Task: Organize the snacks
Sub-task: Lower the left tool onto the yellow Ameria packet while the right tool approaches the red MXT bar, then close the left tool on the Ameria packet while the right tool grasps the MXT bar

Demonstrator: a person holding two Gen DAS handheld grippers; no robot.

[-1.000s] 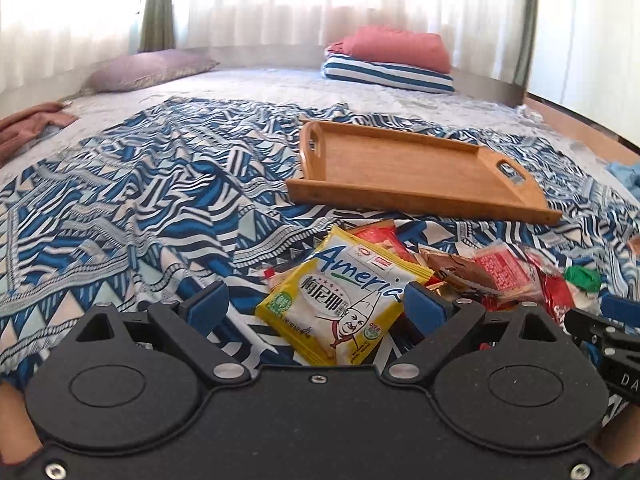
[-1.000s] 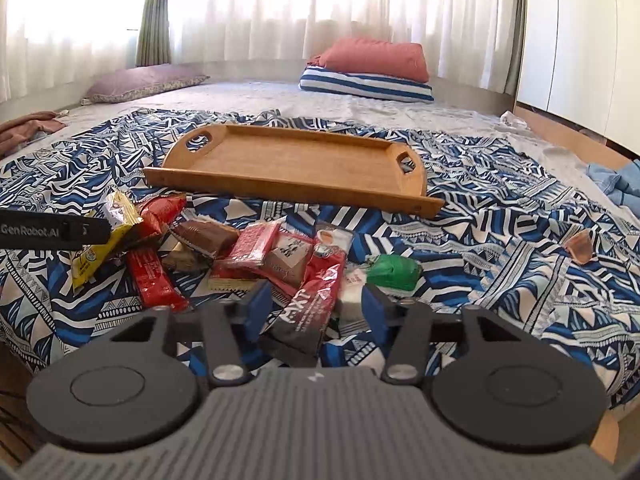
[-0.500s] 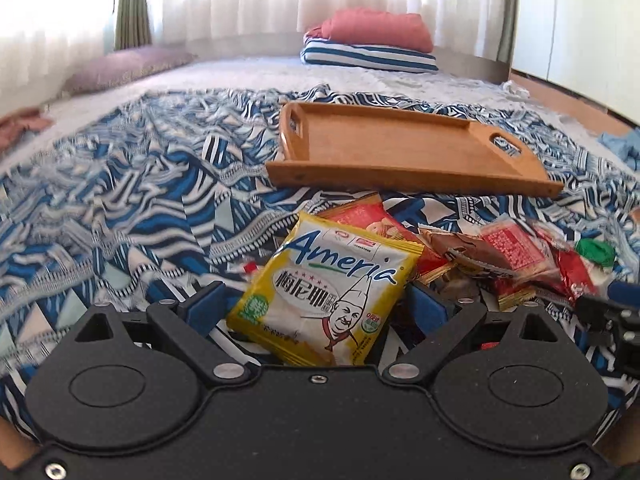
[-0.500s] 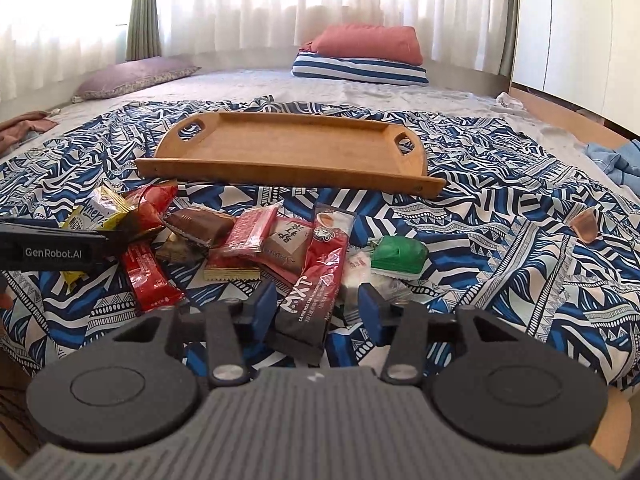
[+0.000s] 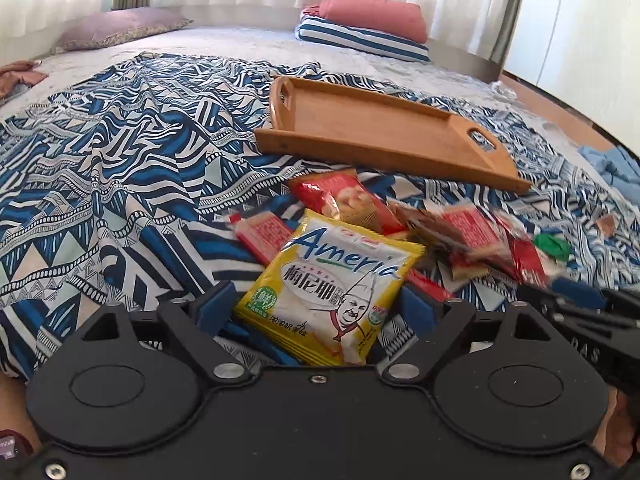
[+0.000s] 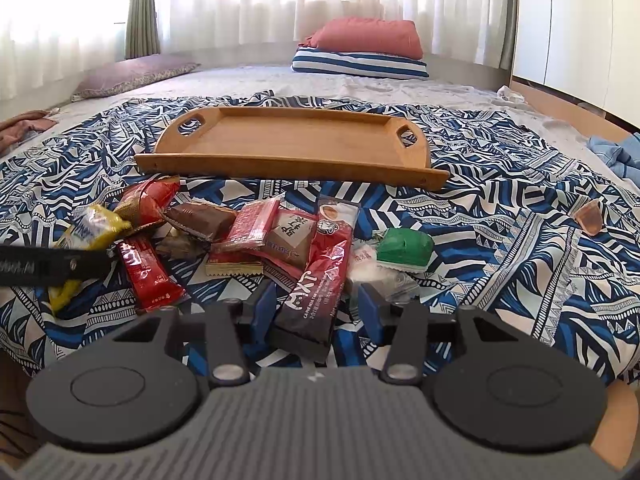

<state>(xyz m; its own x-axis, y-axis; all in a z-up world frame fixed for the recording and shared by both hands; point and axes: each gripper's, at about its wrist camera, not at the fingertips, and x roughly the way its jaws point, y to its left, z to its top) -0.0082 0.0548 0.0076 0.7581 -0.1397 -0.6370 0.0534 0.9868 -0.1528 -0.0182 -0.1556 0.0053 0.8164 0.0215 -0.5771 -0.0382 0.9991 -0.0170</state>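
The left gripper [image 5: 316, 310] is low over the near edge of the bed, jaws open, with the yellow pack [image 5: 332, 292] lying between the blue pads [image 5: 218, 306]. No pad contact with the pack is visible. The right gripper [image 6: 318, 306] is likewise open, jaws spread on either side of the near end of the dark sachet [image 6: 320, 280], not clamped on it.

Reference landmark: the tray [image 6: 292, 142].

- Snack pile [image 6: 224, 240]: on the blue patterned sheet [image 6: 500, 248], just on the near side of the tray, apart from it.
- Yellow pack: at the left end of the pile, partly on top of a red pack [image 5: 352, 202].
- Red bar [image 6: 148, 276]: beside the yellow pack, nearer than the tray.
- Brown packet [image 6: 200, 220] and pink packet [image 6: 252, 226]: mid-pile, overlapping.
- Green packet [image 6: 404, 248]: at the right end of the pile.
- Small brown item [image 6: 588, 218]: alone on the sheet, right of the tray's near corner.
- Tray: wooden, with cut-out handles, nothing in it.
- Striped pillow [image 6: 360, 64] with a pink pillow [image 6: 368, 38] on it: beyond the tray, by the curtain [image 6: 320, 0].
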